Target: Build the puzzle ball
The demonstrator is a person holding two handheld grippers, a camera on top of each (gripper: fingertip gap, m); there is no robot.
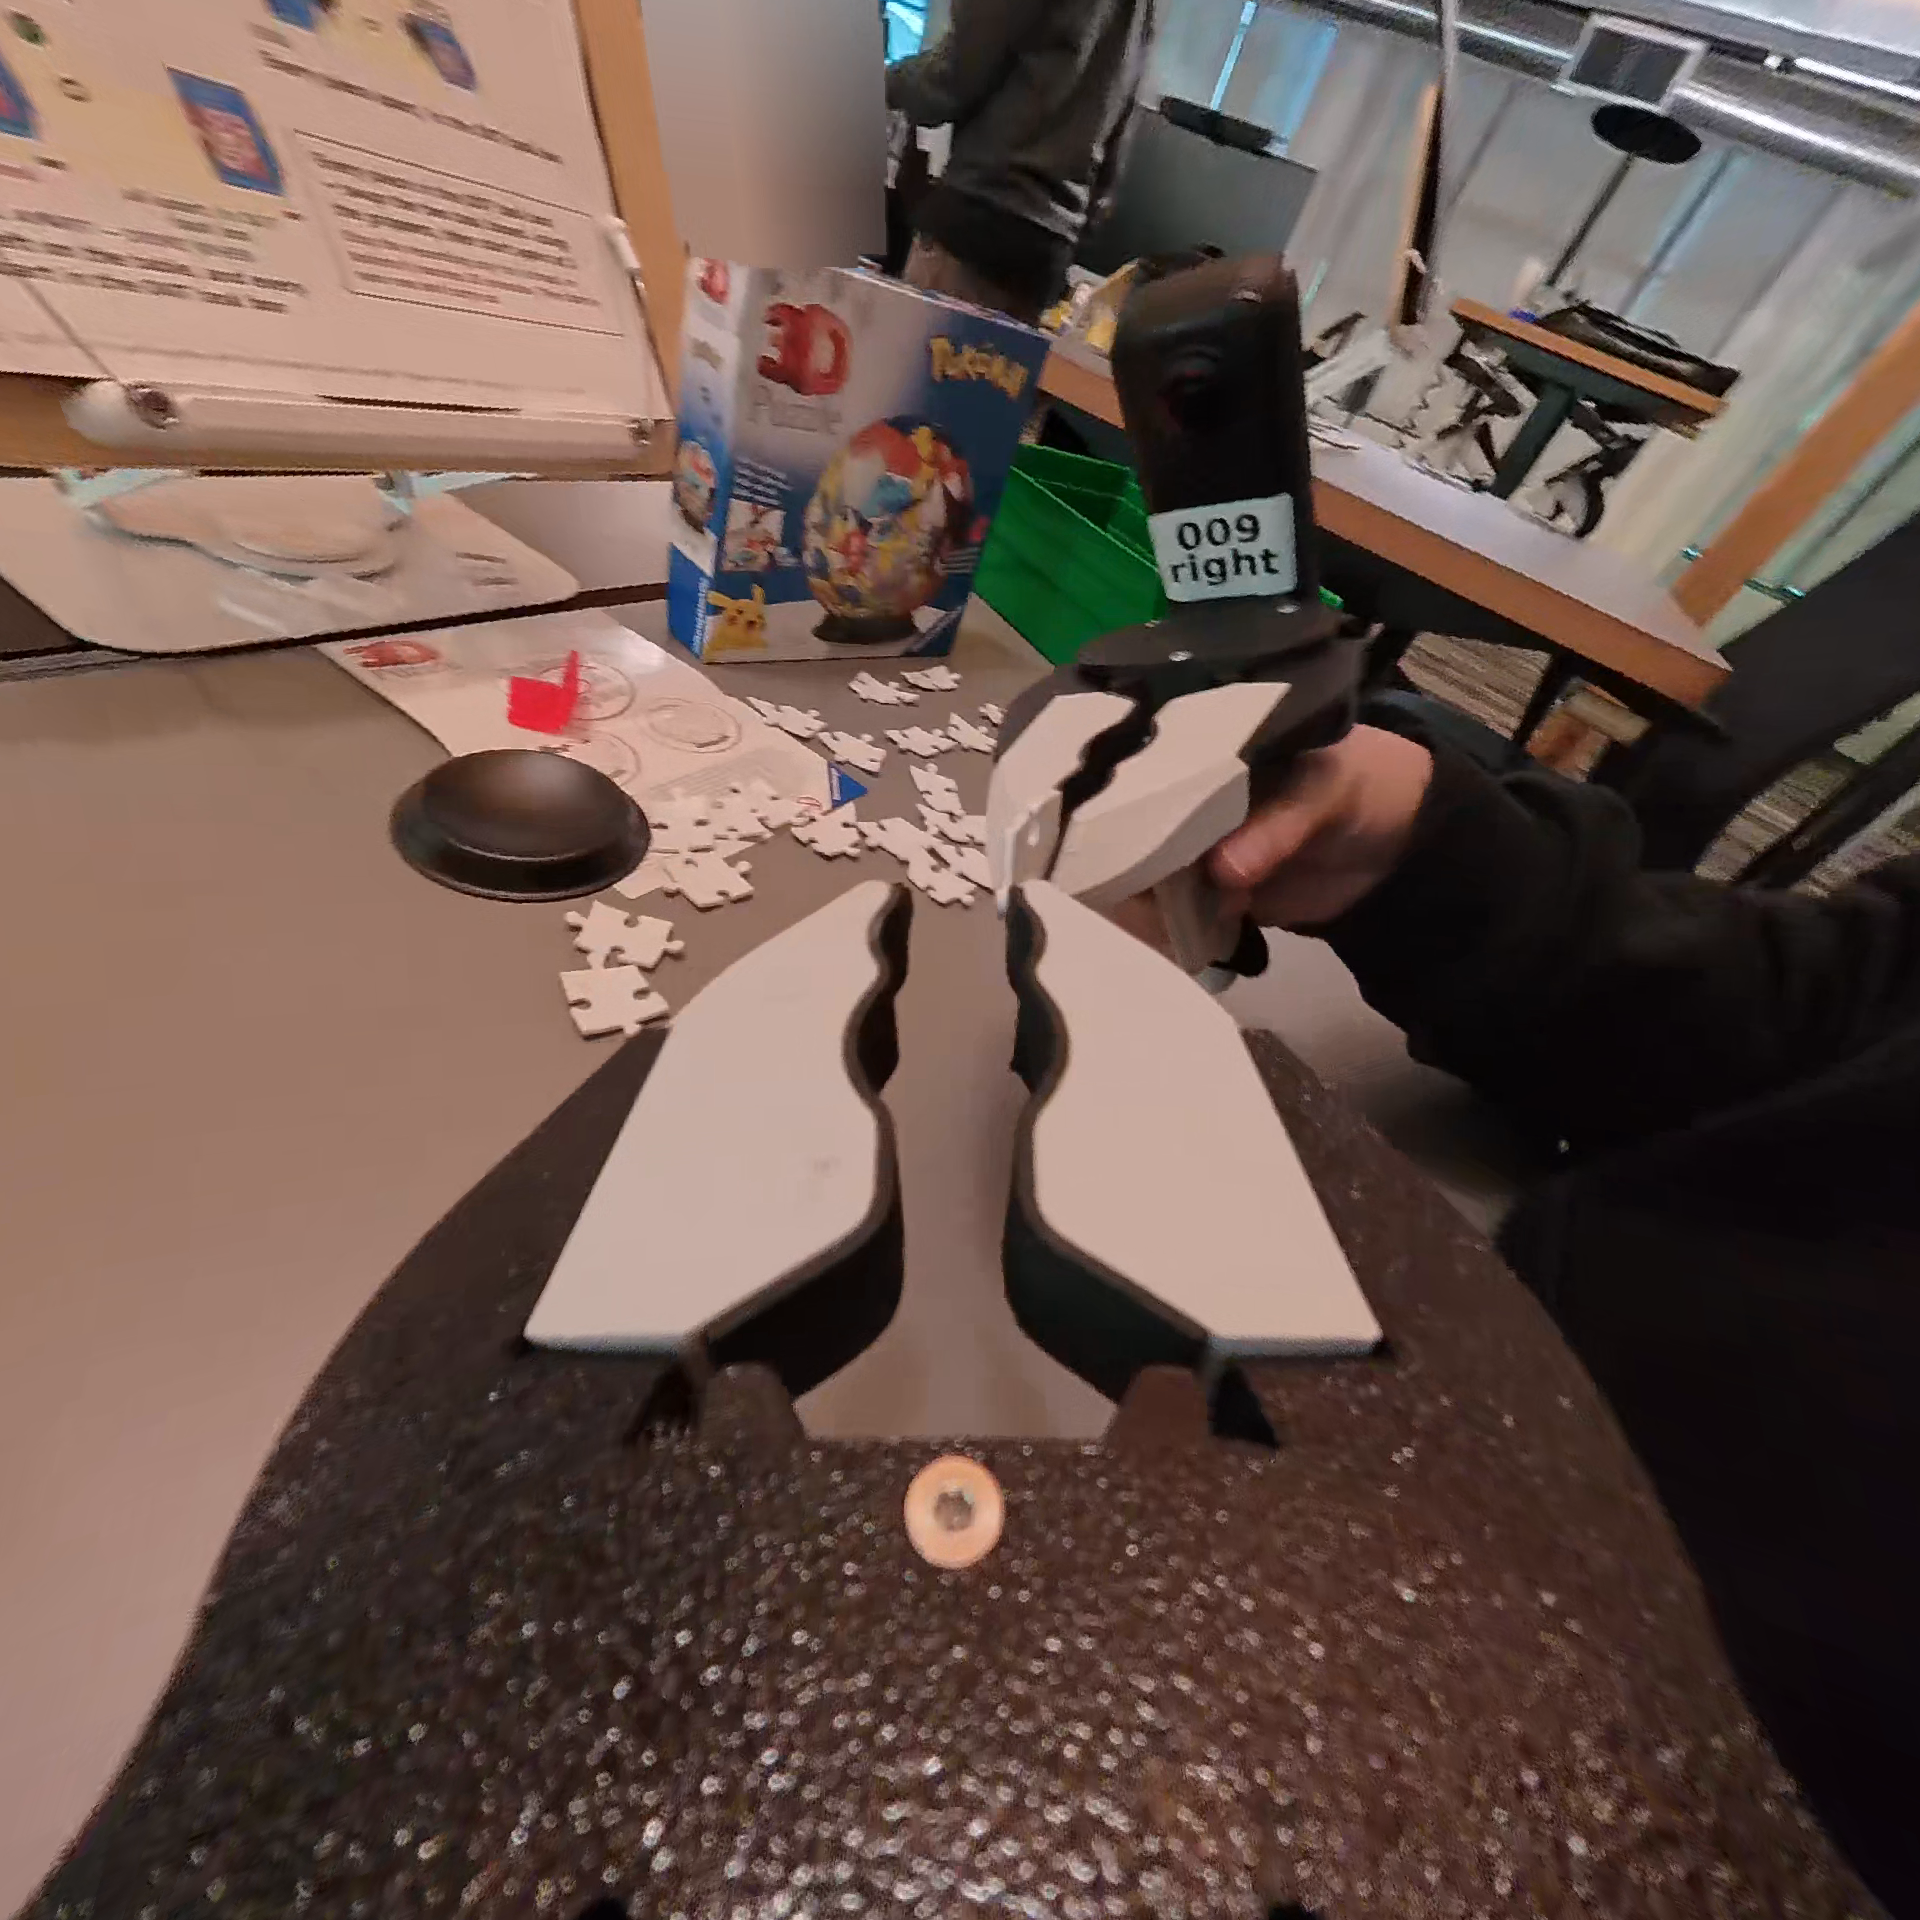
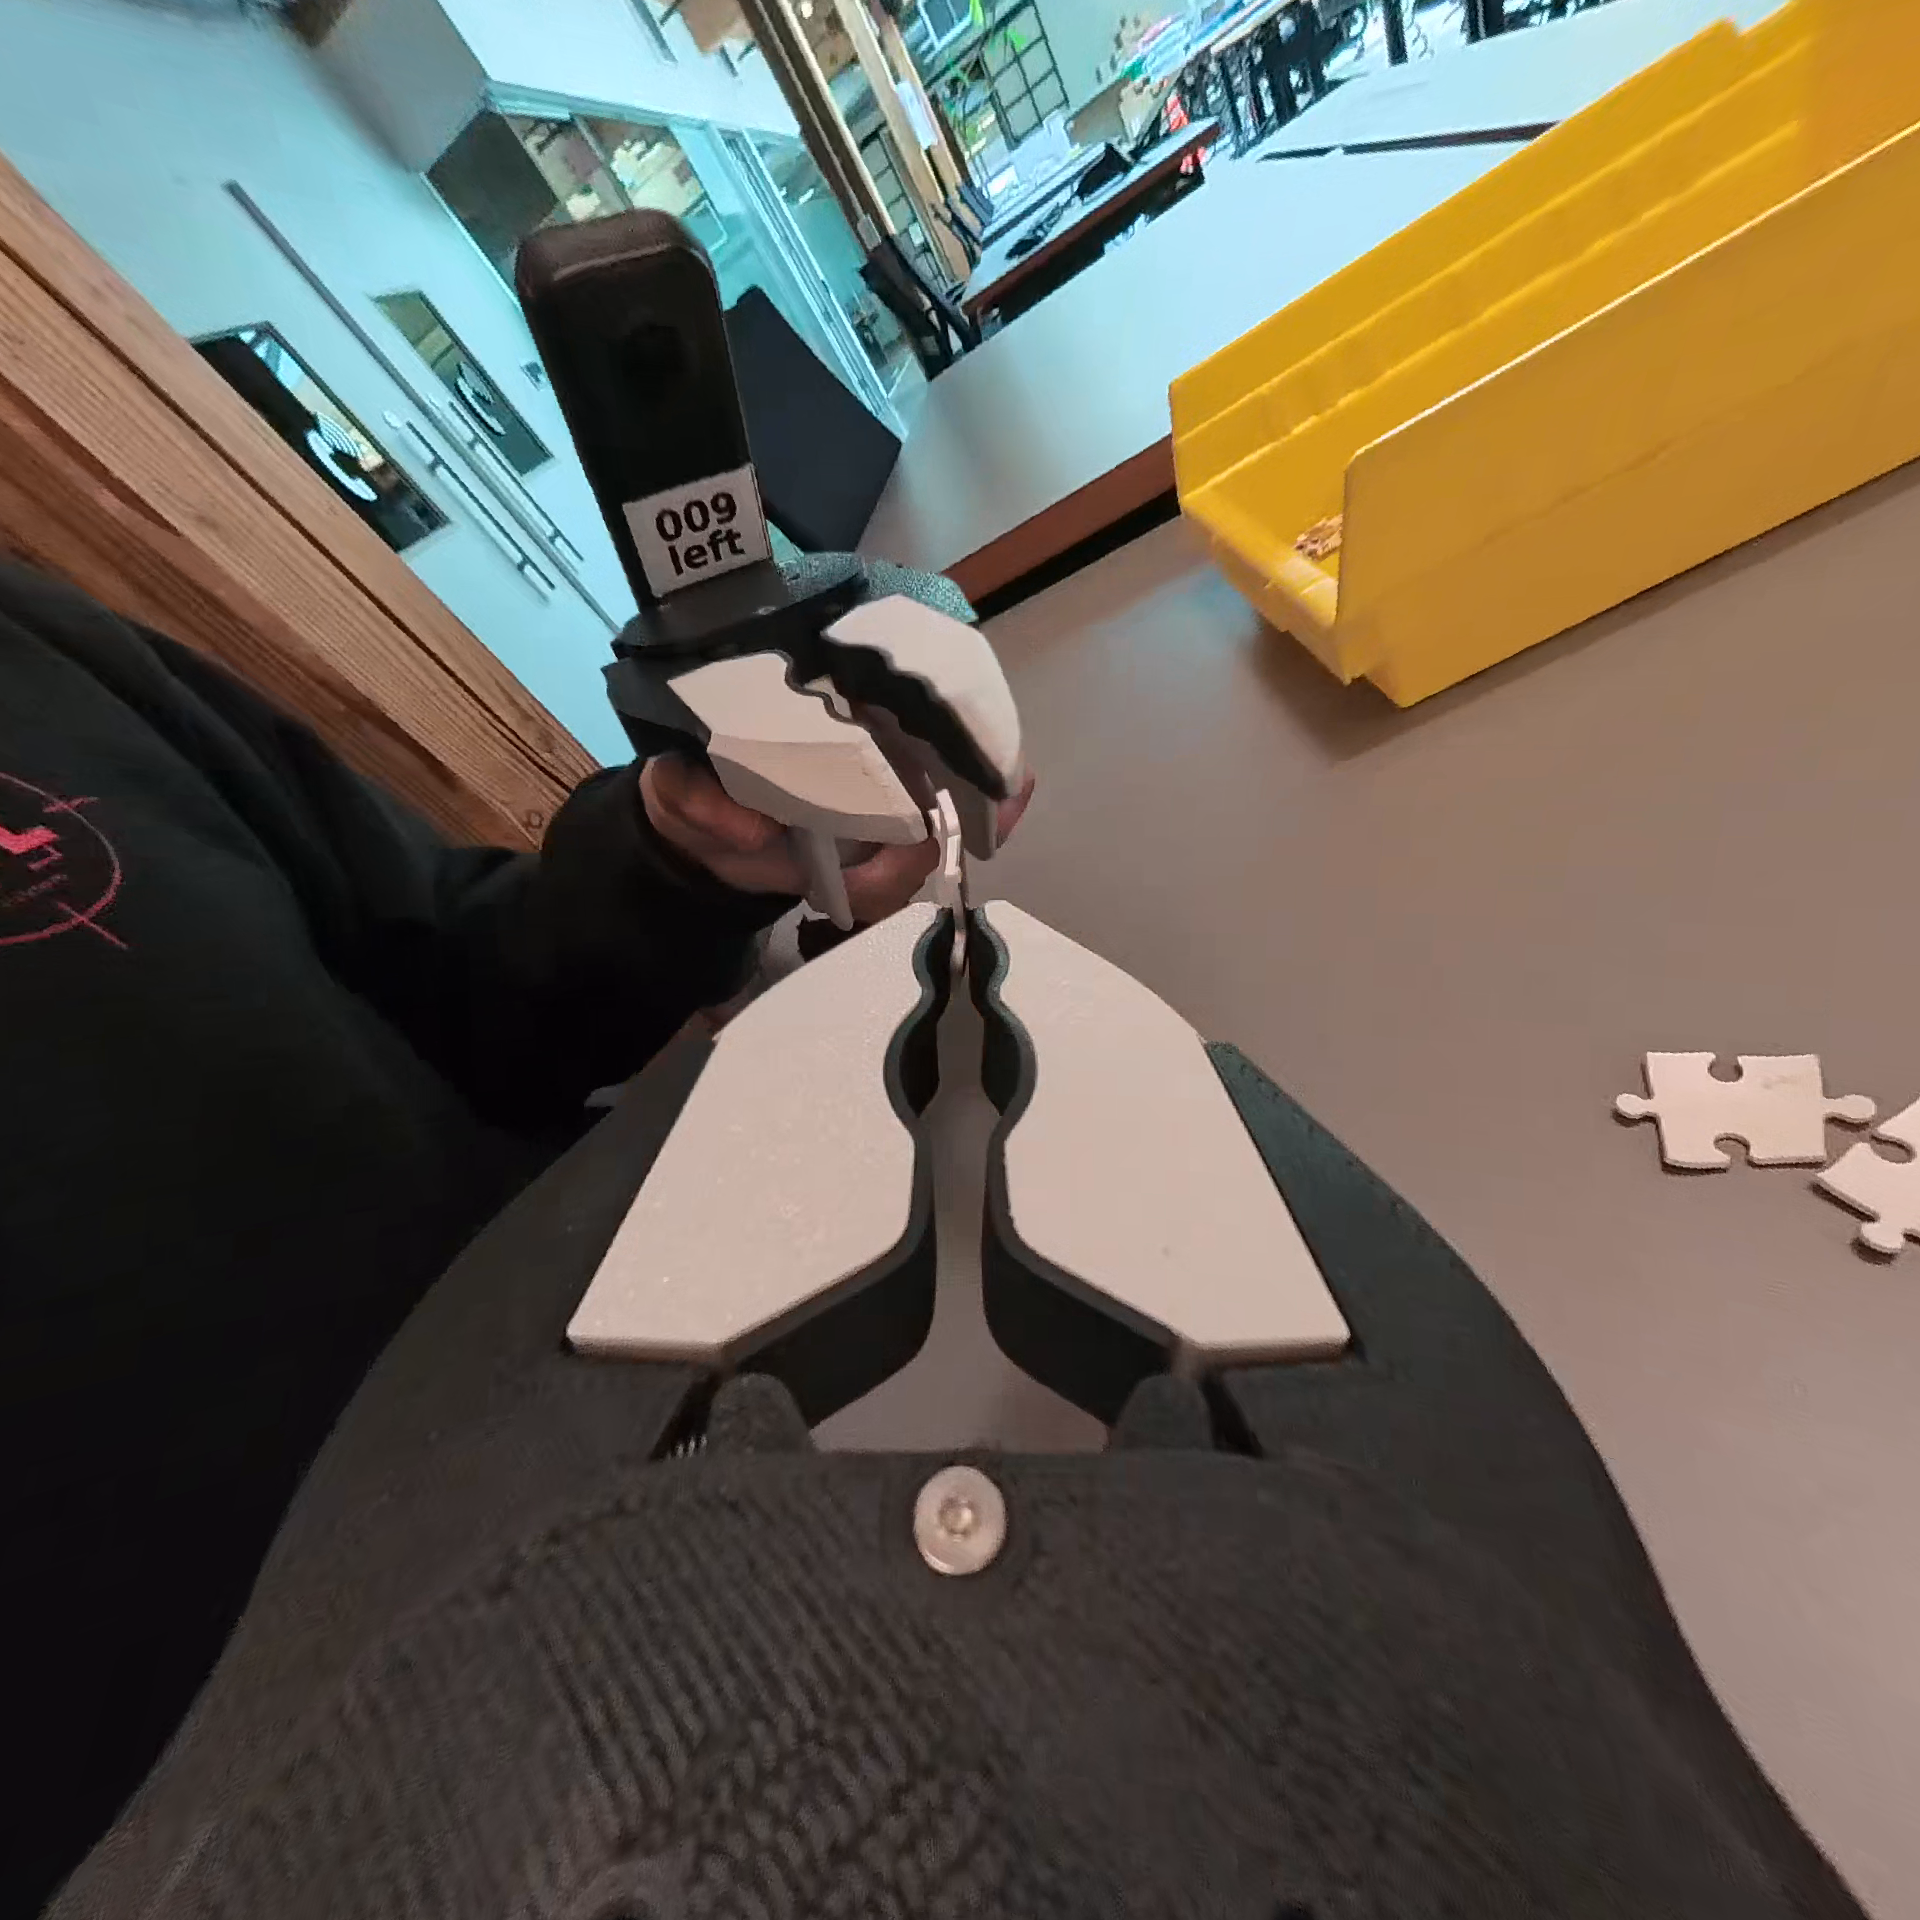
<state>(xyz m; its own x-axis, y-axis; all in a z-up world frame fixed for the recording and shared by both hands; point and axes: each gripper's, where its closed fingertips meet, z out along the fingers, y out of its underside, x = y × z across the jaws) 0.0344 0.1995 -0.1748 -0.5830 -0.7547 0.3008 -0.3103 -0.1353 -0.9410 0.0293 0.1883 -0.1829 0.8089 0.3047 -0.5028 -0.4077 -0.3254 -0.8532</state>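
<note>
The left wrist view alone shows the supply: a scatter of white jigsaw-shaped puzzle pieces point(image 1: 914, 800) lying face down on the grey table point(image 1: 208, 1039) in mid frame, a black dome-shaped stand point(image 1: 520, 821) to their left, the blue puzzle box with a coloured ball printed on it point(image 1: 842, 468) standing behind them, a printed instruction sheet point(image 1: 623, 717) with a small red plastic piece point(image 1: 545, 701) on it, and green bins point(image 1: 1070, 551) beyond. In it the left gripper point(image 1: 956, 904) has a clear gap at its tips with bare table between them, while the right gripper point(image 1: 1023, 883), at centre right in a hand point(image 1: 1320, 821), has its fingers nearly together; any piece in them is too thin to make out here. The right wrist view settles it: the right gripper point(image 2: 961, 920) pinches a white puzzle piece seen edge-on point(image 2: 948, 862), which rises into the tips of the left gripper point(image 2: 951, 816) at centre; whether that one grips it is unclear. This view also shows two loose white pieces point(image 2: 1756, 1112) at the right edge, one cut off, and a yellow plastic bin point(image 2: 1558, 436) at upper right.
</note>
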